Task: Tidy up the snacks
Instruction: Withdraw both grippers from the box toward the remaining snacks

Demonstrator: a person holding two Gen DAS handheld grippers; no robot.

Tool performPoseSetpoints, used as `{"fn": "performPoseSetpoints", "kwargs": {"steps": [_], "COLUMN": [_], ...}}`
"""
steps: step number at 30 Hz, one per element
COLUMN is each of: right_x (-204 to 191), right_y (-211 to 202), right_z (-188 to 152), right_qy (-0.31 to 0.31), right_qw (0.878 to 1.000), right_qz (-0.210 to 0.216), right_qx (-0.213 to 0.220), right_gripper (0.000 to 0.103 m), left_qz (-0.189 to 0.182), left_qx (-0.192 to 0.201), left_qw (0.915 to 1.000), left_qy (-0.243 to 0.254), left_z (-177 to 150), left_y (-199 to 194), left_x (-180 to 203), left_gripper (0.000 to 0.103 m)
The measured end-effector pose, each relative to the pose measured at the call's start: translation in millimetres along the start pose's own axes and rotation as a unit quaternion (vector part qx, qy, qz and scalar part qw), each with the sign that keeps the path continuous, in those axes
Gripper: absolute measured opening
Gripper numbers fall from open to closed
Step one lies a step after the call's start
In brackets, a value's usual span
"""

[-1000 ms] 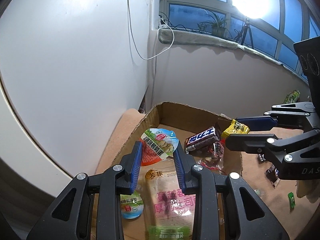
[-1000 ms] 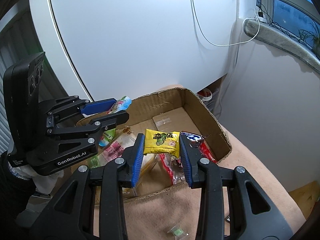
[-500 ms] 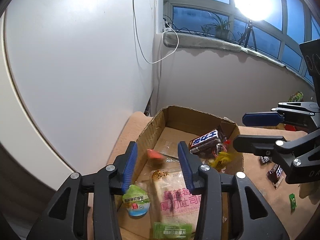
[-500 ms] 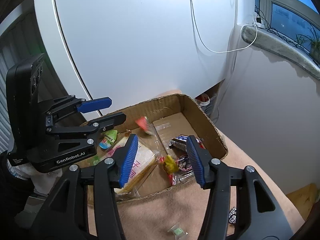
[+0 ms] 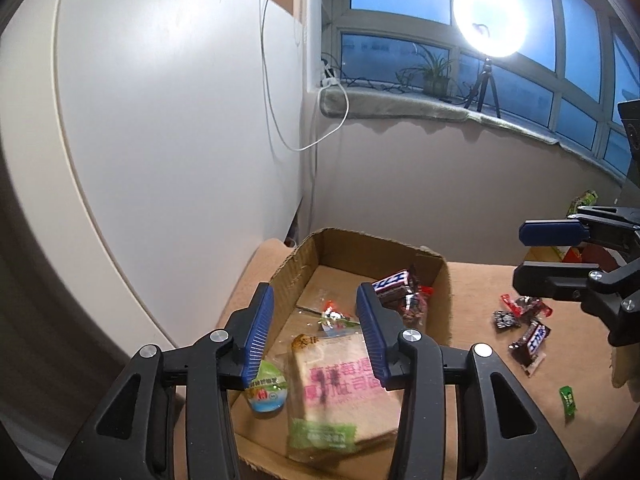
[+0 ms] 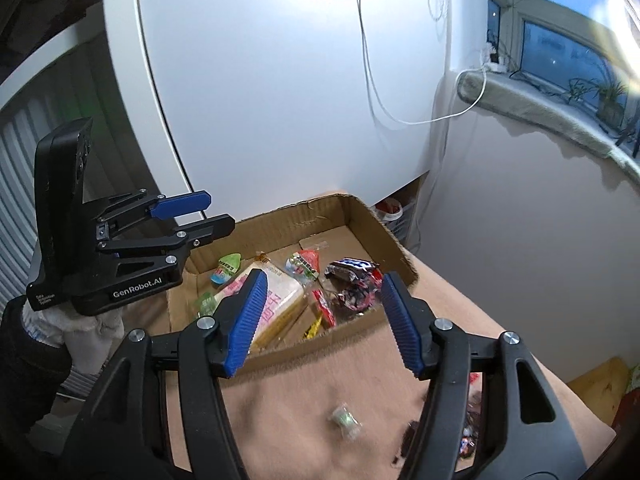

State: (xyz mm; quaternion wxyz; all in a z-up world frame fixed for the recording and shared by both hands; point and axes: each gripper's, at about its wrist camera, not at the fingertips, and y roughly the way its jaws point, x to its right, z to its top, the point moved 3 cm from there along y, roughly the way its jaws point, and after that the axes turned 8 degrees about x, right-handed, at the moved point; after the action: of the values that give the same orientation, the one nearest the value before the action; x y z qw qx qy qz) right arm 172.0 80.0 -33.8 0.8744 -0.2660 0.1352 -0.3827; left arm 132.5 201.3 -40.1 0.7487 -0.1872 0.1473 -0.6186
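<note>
A shallow cardboard box (image 5: 436,264) (image 6: 396,248) on a tan cloth holds a pink-printed bread pack (image 5: 340,384) (image 6: 276,296), a green-lidded jelly cup (image 5: 266,390) (image 6: 228,266), a red and green pouch (image 5: 332,316) (image 6: 304,264), a dark chocolate bar (image 5: 394,284) (image 6: 350,266) and a yellow packet (image 6: 314,326). My left gripper (image 5: 316,336) is open and empty above the box's near end. My right gripper (image 6: 322,322) is open and empty above the box's near wall.
Loose chocolate bars (image 5: 528,338) and a small green candy (image 5: 568,398) lie on the cloth right of the box. A green candy (image 6: 344,420) lies near the right gripper. A white wall and a window sill (image 5: 400,104) stand behind.
Both grippers opened and drew back upward. The red and green pouch dropped from the left one and the yellow packet from the right one into the box.
</note>
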Motion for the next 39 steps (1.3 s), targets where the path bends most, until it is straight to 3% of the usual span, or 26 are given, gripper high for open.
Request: {"fn": "performPoseSetpoints", "kwargs": {"steps": [12,13,15,23,29,32,39], "right_x": [-9,-9,-8,-9,1,6,20], "right_y": [-76,-80,-96,-132,-152,-159,-157], "right_z": [-25,-28,-39,-83,-121,-141,-175], "right_qy": [-0.015,-0.013,-0.009,-0.008,0.037,0.058,0.115], "right_qw": [0.999,0.999,0.998,0.997,0.994,0.99,0.983], "right_qz": [-0.027,-0.029,-0.037,-0.069,-0.1,-0.121,-0.139], "right_qx": [0.032,0.034,0.043,0.042,0.035,0.031,0.017], "right_gripper": [0.063,0.066,0.083,0.084,0.084,0.084,0.084], "left_qz": [-0.02,-0.021,-0.026,-0.056,-0.071,-0.087,-0.118], "left_qx": [0.032,0.033,0.032,0.016,0.011,0.003,-0.031], "left_qw": [0.9991,0.999,0.9988,0.9978,0.997,0.9962,0.9924], "left_qy": [0.018,0.021,0.027,0.03,0.028,0.003,-0.02], "left_z": [-1,-3,-8,-28,-42,-53,-79], "left_y": [-42,-44,-47,-54,-61,-62,-46], "left_x": [39,43,53,85,102,107,128], "left_gripper": [0.046,0.046,0.046,0.047,0.051,0.051,0.051]}}
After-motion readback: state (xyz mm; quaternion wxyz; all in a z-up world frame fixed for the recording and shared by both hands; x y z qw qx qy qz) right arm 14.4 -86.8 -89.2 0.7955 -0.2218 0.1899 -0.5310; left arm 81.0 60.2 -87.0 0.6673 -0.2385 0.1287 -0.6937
